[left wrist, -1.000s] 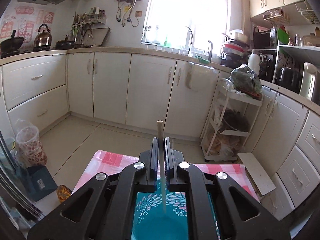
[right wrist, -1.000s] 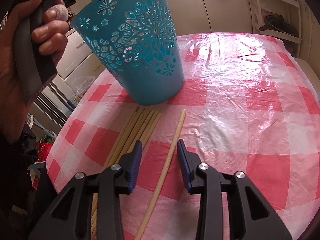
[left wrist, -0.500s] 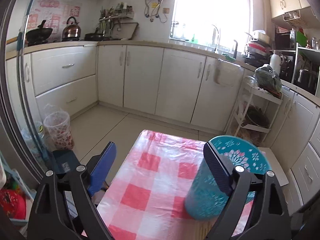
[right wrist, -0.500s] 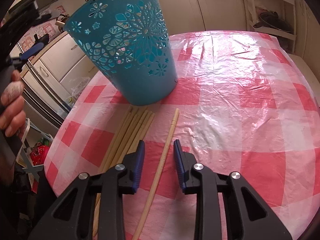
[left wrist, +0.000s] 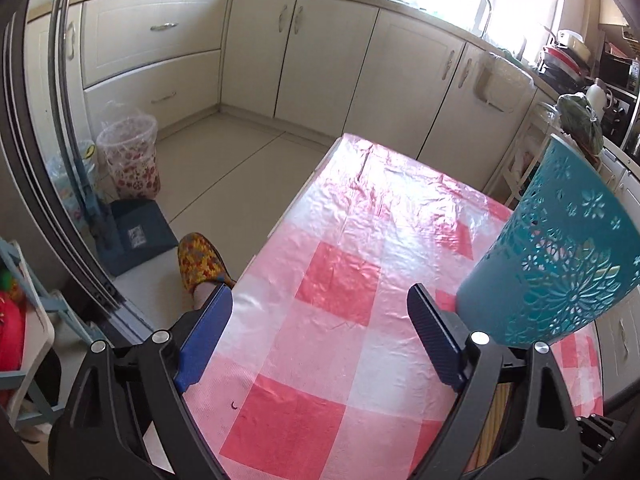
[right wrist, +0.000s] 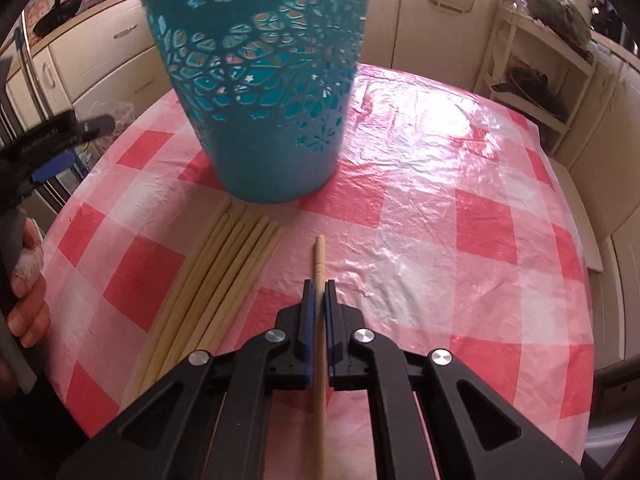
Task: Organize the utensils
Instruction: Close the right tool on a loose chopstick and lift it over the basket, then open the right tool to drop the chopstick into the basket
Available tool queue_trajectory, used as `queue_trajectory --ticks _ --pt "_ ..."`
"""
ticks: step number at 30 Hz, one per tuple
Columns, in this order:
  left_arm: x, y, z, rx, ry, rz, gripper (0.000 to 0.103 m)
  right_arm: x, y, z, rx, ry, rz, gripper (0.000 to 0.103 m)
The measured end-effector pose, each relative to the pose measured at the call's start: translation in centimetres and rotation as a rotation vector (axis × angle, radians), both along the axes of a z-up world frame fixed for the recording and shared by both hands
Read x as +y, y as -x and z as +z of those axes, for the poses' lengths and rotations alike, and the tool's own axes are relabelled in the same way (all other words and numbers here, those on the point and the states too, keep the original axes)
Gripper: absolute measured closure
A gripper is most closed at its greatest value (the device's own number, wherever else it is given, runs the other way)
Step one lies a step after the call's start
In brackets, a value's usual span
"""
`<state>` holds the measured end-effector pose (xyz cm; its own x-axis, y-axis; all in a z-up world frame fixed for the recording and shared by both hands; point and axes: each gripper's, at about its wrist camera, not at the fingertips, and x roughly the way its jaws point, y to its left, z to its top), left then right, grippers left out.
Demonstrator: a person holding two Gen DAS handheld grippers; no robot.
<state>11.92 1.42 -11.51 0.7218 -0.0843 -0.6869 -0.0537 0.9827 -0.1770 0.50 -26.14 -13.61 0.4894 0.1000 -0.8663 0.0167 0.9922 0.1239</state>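
A teal cut-out holder stands on the red-and-white checked table. Just in front of it lie several pale wooden chopsticks in a bundle. My right gripper is shut on a single chopstick that lies to the right of the bundle and points at the holder. In the left wrist view my left gripper is open and empty, low over the table's near left part, with the holder just right of its right finger. The left gripper shows at the left edge, a hand on its grip.
A patterned slipper on a foot and a plastic-lined bin are on the floor left of the table. Cream cabinets line the far walls. A white rack with a bagged item stands behind the table's right side.
My left gripper let go of a chopstick over the holder, opened wide and dropped to the left of the holder. My right gripper's jaws closed on the single chopstick.
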Motion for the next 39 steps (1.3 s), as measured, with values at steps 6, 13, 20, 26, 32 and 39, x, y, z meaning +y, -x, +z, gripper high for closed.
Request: queue_trajectory --ticks 6,13,20,26,32,39 --pt "0.7 -0.4 -1.2 0.035 0.054 0.002 0.017 -4.6 3.4 4.8 -0.147 -0.308 -0.069 0.098" --pt "0.1 -0.4 -1.1 0.041 0.038 -0.013 0.017 -6.2 1.9 15.1 -0.431 -0.465 -0.072 0.097" --pt "-0.3 -0.5 -1.0 0.045 0.031 -0.014 0.017 -3.8 -6.3 20.1 -0.649 -0.393 -0.133 0.097" --pt "-0.1 -0.7 -1.1 0.049 0.046 -0.020 0.017 -2.8 -11.5 17.6 -0.629 -0.286 -0.220 0.097" --pt "0.2 -1.0 -1.3 0.060 0.074 -0.018 0.017 -2.3 -11.8 16.3 -0.590 -0.243 -0.206 0.097" --pt "0.5 -1.0 -1.4 0.063 0.084 -0.014 0.017 -1.5 -11.5 15.0 -0.529 -0.227 -0.144 0.095"
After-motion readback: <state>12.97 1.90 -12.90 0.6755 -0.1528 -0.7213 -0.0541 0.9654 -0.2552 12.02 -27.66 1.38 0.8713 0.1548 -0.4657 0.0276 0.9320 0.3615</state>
